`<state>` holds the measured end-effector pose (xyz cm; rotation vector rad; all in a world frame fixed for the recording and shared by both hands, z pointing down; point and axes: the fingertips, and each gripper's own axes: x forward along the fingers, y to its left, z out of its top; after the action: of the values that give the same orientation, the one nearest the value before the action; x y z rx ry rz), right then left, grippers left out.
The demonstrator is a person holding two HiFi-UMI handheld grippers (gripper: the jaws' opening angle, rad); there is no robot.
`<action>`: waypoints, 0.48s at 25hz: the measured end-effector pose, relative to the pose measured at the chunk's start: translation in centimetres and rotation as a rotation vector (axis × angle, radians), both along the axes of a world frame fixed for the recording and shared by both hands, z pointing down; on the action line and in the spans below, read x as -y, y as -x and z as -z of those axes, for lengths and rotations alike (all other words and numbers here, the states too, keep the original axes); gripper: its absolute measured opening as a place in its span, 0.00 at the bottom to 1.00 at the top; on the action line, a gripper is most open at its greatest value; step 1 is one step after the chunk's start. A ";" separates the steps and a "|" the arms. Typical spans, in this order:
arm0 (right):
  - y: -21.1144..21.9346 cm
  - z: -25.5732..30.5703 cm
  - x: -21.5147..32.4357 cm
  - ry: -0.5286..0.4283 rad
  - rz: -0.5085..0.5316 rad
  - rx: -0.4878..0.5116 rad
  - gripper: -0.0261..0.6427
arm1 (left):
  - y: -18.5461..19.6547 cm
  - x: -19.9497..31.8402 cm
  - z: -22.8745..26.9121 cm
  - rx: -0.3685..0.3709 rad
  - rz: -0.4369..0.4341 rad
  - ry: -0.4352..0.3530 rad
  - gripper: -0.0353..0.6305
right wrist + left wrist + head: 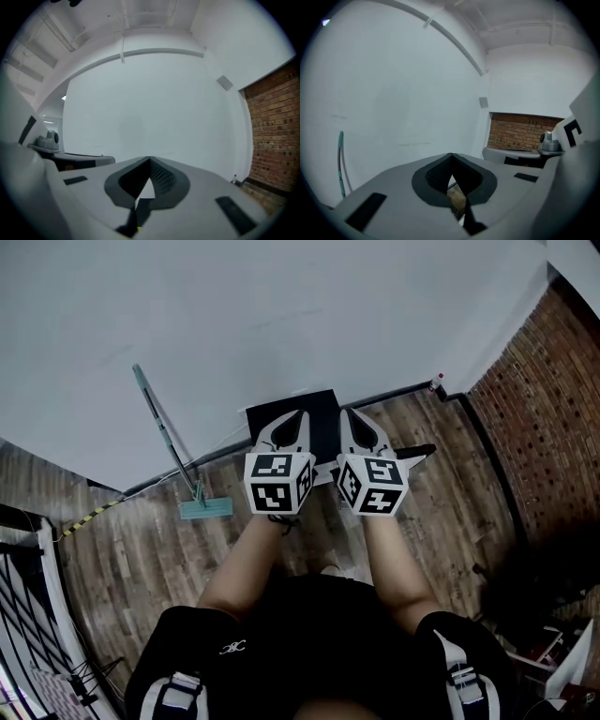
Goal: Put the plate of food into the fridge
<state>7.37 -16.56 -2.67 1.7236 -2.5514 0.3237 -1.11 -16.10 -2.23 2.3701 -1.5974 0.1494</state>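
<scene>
No plate of food and no fridge show in any view. My left gripper (292, 420) and right gripper (352, 418) are held side by side in front of me, above a wooden floor, pointing at a white wall. In the left gripper view the left gripper (451, 157) has its jaws shut tip to tip with nothing between them. The right gripper (150, 161) in its own view is also shut and empty. Both marker cubes face the head camera.
A flat mop (178, 460) leans against the white wall (281, 315), left of the grippers. A dark square object (314, 413) lies on the floor below the jaws. A brick wall (548, 409) runs along the right. A rack (28, 615) stands at lower left.
</scene>
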 end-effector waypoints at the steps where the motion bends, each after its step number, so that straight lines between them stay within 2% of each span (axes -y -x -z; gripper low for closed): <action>1: -0.2 0.4 -0.3 -0.008 0.004 -0.004 0.06 | -0.2 -0.3 0.5 0.001 0.001 -0.012 0.05; 12: -2.1 2.3 -0.9 -0.038 0.014 -0.012 0.06 | -2.7 0.0 2.3 0.004 -0.020 -0.033 0.05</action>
<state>9.43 -15.68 -4.94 1.7133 -2.5766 0.2658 1.60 -16.10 -4.54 2.4130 -1.5898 0.1326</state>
